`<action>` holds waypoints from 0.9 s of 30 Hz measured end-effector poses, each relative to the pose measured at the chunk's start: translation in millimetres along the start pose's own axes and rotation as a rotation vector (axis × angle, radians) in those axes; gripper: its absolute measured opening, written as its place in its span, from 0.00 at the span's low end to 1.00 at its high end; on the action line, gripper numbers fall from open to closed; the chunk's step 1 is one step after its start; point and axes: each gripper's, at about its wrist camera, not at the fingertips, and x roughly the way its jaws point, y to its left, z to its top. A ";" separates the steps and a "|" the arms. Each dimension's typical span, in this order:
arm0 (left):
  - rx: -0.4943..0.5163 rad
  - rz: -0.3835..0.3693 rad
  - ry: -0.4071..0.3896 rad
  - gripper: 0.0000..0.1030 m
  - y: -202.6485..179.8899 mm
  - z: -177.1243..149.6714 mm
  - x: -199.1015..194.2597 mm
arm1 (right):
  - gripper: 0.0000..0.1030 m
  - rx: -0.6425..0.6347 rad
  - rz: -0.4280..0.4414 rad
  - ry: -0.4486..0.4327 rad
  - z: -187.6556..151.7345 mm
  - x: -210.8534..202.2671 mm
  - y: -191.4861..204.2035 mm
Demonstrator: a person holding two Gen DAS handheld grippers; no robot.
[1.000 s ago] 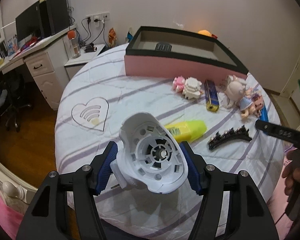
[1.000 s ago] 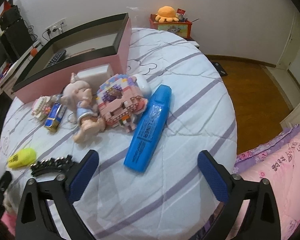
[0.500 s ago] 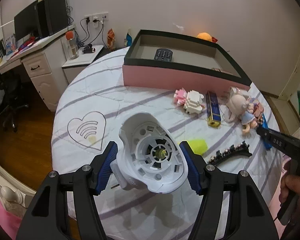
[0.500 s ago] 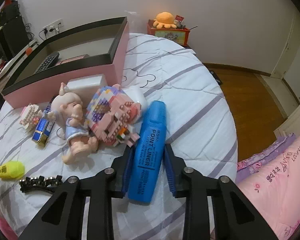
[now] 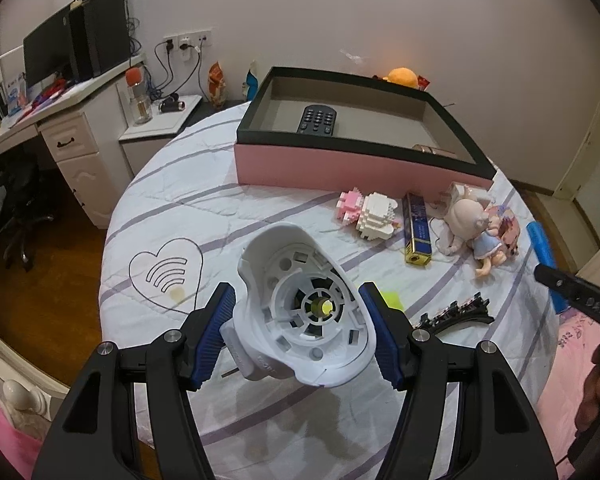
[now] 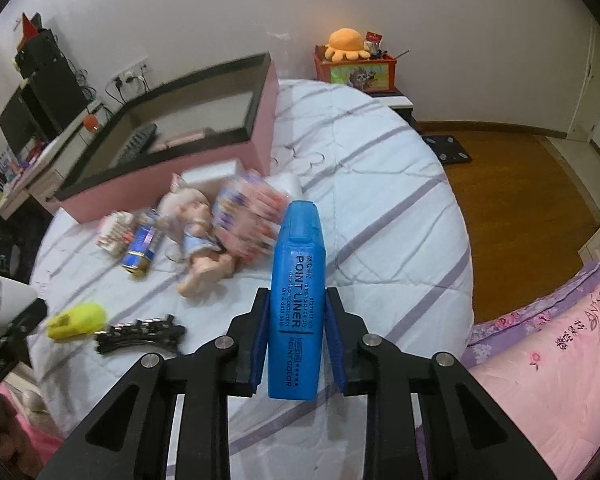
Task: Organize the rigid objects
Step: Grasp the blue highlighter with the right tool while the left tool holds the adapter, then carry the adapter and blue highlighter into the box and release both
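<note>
Lifted off the bed now, the blue highlighter [image 6: 296,304] sits clamped in my right gripper [image 6: 296,336]; my left gripper [image 5: 300,320] grips the white plastic housing [image 5: 300,312]. Next, I judge, both go into the pink box [image 5: 356,164] beyond.

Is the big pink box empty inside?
No, a black remote control lies inside the pink box, and a small brownish thing sits near its right end.

Toys [image 5: 476,232] crowd the bed before the pink box [image 5: 340,168]; the striped bedspread [image 5: 204,216] leftward lies bare.
</note>
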 end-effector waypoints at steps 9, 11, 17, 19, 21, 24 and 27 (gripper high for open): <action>0.012 -0.044 -0.021 0.63 -6.8 43.6 -2.6 | 0.25 -0.060 0.109 -0.069 34.9 -25.0 33.9; 0.025 -0.055 -0.030 0.63 -10.2 59.8 -0.9 | 0.25 -0.081 0.136 -0.071 48.6 -20.7 44.3; 0.064 -0.072 -0.060 0.63 -21.9 118.9 19.5 | 0.25 -0.138 0.193 -0.084 98.0 2.3 72.5; 0.079 -0.076 -0.060 0.63 -26.3 137.4 32.6 | 0.26 -0.150 0.202 -0.082 115.3 13.3 78.2; 0.085 -0.091 -0.040 0.63 -29.6 155.4 49.5 | 0.26 -0.157 0.213 -0.076 131.6 25.2 83.5; 0.097 -0.107 -0.006 0.63 -38.1 182.5 82.6 | 0.26 -0.167 0.207 -0.056 153.4 49.0 88.3; 0.100 -0.120 0.032 0.63 -45.5 198.2 111.2 | 0.26 -0.163 0.189 -0.021 166.5 74.0 89.0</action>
